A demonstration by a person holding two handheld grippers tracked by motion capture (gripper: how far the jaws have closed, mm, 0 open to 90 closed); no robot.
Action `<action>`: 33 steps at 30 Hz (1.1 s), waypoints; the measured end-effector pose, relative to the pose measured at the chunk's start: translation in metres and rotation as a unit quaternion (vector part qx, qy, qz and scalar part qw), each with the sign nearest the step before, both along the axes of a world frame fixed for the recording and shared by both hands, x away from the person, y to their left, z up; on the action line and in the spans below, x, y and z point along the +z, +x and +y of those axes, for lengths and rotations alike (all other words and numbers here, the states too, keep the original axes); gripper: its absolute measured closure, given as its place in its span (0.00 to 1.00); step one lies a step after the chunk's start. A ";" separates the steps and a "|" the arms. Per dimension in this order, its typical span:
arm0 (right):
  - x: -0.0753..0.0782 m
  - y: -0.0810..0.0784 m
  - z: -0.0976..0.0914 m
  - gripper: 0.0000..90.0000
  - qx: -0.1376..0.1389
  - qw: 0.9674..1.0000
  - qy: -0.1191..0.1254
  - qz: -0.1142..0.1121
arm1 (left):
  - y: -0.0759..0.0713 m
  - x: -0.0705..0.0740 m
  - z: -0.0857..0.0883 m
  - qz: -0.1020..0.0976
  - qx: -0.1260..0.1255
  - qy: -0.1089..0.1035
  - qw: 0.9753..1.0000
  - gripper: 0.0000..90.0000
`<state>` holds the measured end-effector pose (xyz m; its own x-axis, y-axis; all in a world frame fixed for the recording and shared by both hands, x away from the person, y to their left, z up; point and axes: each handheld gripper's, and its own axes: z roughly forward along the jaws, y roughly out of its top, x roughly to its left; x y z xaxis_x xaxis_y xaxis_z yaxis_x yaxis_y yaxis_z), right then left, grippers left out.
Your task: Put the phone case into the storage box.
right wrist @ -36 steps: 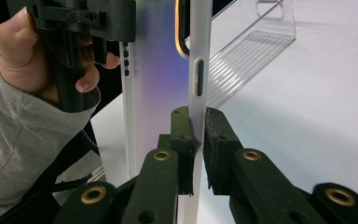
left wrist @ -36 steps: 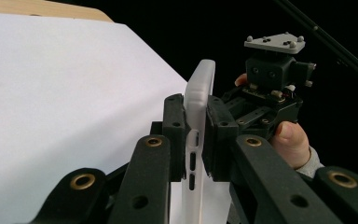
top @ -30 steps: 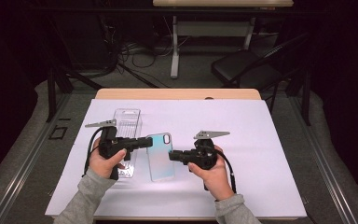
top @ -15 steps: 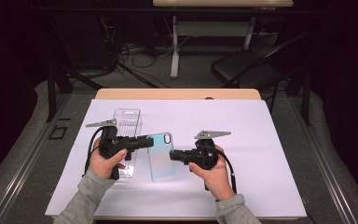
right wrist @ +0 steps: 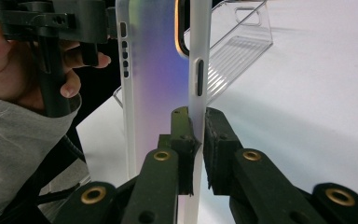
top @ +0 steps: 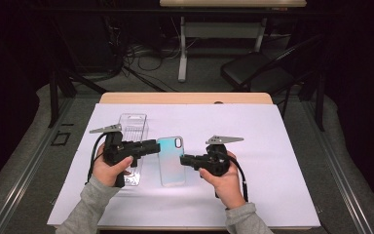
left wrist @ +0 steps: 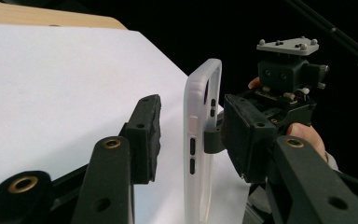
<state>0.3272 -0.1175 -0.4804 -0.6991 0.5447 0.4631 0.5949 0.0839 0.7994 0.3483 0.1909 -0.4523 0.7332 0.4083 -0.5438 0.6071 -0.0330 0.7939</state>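
We've got the translucent, iridescent blue-white phone case pinched by its edge in our right gripper; our left gripper has just been opening, pads clear either side (nothing pressed); the case's long axis crosses both.

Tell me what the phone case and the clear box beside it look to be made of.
Phone case: probably soft plastic, a frosted translucent rim and an iridescent blue-violet back. Clear box: likely rigid transparent plastic, glossy; the white table cover shows through its ribbed wall.
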 end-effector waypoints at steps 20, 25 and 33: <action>0.005 -0.003 -0.007 0.93 -0.065 0.998 0.002 -0.013 | 0.000 0.002 0.005 -0.024 0.028 0.024 0.999 0.59; 0.007 -0.007 -0.008 0.93 -0.092 0.995 -0.004 -0.029 | -0.001 0.003 0.006 -0.037 0.041 0.031 0.998 0.57; 0.005 -0.010 -0.006 0.93 -0.130 0.990 -0.018 -0.042 | -0.004 0.006 0.004 -0.063 0.070 0.060 0.994 0.54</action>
